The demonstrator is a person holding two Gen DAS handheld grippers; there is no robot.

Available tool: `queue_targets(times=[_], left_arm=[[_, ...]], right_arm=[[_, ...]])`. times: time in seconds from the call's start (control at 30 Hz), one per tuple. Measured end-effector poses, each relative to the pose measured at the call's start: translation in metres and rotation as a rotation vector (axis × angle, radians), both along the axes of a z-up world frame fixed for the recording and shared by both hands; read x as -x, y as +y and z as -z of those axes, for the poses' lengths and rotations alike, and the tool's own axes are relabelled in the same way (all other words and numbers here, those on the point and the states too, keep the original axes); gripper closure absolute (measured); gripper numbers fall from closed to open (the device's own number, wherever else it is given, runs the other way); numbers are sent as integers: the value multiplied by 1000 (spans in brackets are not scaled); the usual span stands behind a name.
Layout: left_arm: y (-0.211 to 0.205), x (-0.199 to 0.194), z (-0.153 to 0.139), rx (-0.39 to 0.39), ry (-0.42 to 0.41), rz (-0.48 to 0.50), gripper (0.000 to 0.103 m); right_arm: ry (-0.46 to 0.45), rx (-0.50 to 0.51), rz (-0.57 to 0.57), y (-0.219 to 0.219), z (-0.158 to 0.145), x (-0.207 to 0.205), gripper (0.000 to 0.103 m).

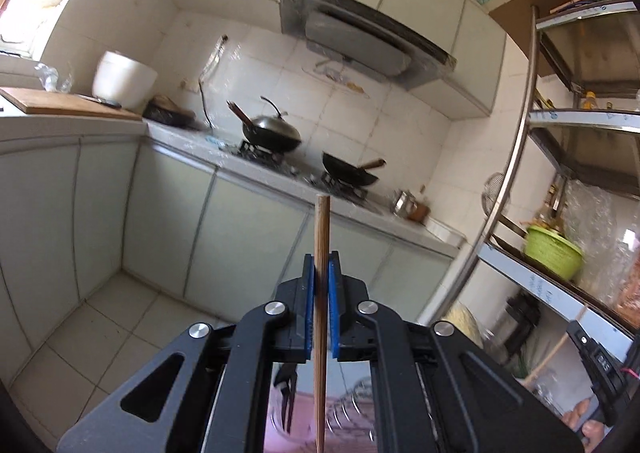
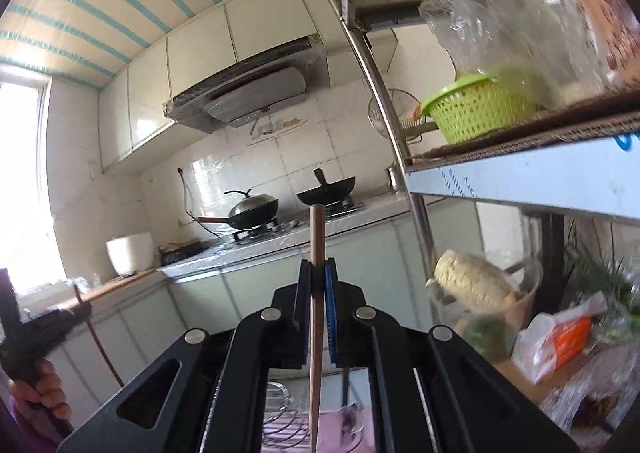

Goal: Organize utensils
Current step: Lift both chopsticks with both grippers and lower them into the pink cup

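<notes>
**In a tiled kitchen, a chopstick clamped in each gripper**

Between the blue pads of the left gripper point(image 1: 321, 265) a light wooden chopstick point(image 1: 321, 293) stands upright, pinched about midway along, its blunt end rising above the fingertips and its thin end running down past the gripper body. The right gripper point(image 2: 318, 273) is closed in the same way on a darker brown chopstick point(image 2: 317, 313), also upright and gripped between the pads.

Below each gripper, through the gap in its frame, a wire rack point(image 2: 280, 425) and a pink surface show, blurred.

In the right wrist view the left gripper appears at the lower left edge, held by a hand point(image 2: 38, 393).

Beyond the chopsticks runs a counter point(image 1: 280, 181) with a gas stove carrying a lidded wok point(image 1: 272, 133) and an open black pan point(image 1: 348, 173). A white rice cooker point(image 1: 122, 79) sits further along beside a wooden cutting board point(image 1: 60, 103). A range hood point(image 1: 360, 41) hangs above the stove. To the right stands a metal shelf rack point(image 2: 520, 169) bearing a green plastic basket point(image 2: 480, 109).
</notes>
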State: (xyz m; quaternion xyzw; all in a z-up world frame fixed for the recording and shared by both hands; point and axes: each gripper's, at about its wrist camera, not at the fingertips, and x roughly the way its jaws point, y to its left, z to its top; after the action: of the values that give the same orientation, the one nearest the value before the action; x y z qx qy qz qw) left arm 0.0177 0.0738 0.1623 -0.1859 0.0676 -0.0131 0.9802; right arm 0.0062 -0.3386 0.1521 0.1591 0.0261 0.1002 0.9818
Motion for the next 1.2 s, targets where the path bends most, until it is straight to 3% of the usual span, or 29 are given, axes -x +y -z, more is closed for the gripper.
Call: queue_targets(times=[0.2,0.43,0.73,1.2], left_arm=[[-6,-14,5,-48,-33,-65,97],[-12,-29,20,-97,-48,-92,97],[-20,-35,44,-124,16,-51,97],[-18,-35,107,-91,188,2,97]], right_arm=[[0,86,42,15,9,-16,97],[15,105,56,19,20,-34,97],[55,105,45,23,34,-41,97],[230,52,30,18,102,-51,96]])
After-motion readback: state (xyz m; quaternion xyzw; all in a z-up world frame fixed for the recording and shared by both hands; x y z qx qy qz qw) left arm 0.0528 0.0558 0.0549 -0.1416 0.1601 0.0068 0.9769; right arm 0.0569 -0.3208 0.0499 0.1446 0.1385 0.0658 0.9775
